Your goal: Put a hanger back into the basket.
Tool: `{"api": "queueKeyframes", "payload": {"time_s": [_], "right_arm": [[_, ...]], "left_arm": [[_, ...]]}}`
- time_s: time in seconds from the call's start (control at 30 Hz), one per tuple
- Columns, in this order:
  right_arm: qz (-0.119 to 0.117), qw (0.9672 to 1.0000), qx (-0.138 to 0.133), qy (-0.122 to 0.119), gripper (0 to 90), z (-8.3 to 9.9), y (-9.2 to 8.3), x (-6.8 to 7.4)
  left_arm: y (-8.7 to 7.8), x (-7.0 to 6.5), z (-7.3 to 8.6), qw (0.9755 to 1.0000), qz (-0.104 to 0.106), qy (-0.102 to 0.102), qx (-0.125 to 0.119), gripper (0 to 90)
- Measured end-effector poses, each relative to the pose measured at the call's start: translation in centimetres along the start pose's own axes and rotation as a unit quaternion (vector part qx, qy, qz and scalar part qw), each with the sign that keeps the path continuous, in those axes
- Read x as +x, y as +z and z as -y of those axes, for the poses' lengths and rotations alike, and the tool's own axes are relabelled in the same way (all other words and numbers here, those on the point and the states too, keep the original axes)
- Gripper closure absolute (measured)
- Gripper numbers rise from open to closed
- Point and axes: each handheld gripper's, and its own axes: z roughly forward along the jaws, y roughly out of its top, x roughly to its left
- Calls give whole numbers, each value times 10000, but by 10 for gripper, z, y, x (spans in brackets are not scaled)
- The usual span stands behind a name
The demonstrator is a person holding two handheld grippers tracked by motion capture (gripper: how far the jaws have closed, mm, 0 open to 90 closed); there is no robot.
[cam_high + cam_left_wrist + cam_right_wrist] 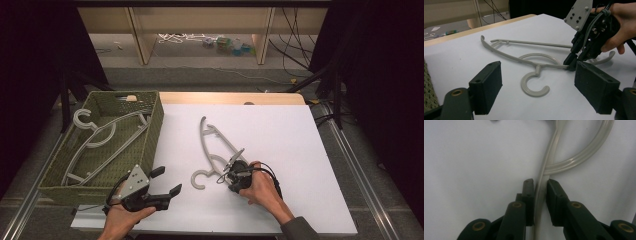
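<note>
At the left of the high view stands a green woven basket (152,131), its near wall toward the lower left corner. Inside it lie 2 grey hangers (97,140), their hooks toward the upper left of the basket.

Just right of the basket's near corner, in the lower left of the high view, the person's left hand (120,220) holds the left gripper (166,182) above the white board (300,150). Its jaws stand wide apart with nothing between them. In the left gripper view the 2 black pads (487,85) rise from the bottom corners, and the hook of the grey hanger on the board (535,86) shows in the gap beyond them, apart from both.

That grey hanger on the board (212,145) lies flat in the middle of the high view, its hook at the lower centre and its long arm running toward the upper centre.

Right of the hook, the person's right hand (262,187) holds the right gripper (229,176) tipped down onto the hanger's shoulder. In the right gripper view the right gripper (540,195) has 1 thin bar of the hanger (541,187) between its jaws. Both pads are clamped against the bar, just below where the curved loop meets it. In the left gripper view the right gripper (571,62) meets the hanger at the right of the frame.
</note>
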Motion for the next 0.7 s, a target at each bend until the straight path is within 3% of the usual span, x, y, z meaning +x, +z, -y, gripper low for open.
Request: {"api": "queueKeyframes", "payload": {"time_s": [0.23, 0.33, 0.57, 0.7], "right_arm": [[-55, 9999, -76, -82, 821, 2, -1, -3], [-45, 9996, -67, -267, 822, 1, -2, 0], [-3, 9977, -111, -667, 823, 2, -16, -3], [-125, 9955, -46, -934, 823, 4, -26, -2]], "left_arm": [[0, 0, 0, 10000, -10, -32, 18, 222], [1, 1, 0, 10000, 5, 66, 28, 223], [3, 0, 1, 10000, -13, 36, 74, 226], [10, -1, 0, 9995, -40, 255, 171, 249]]}}
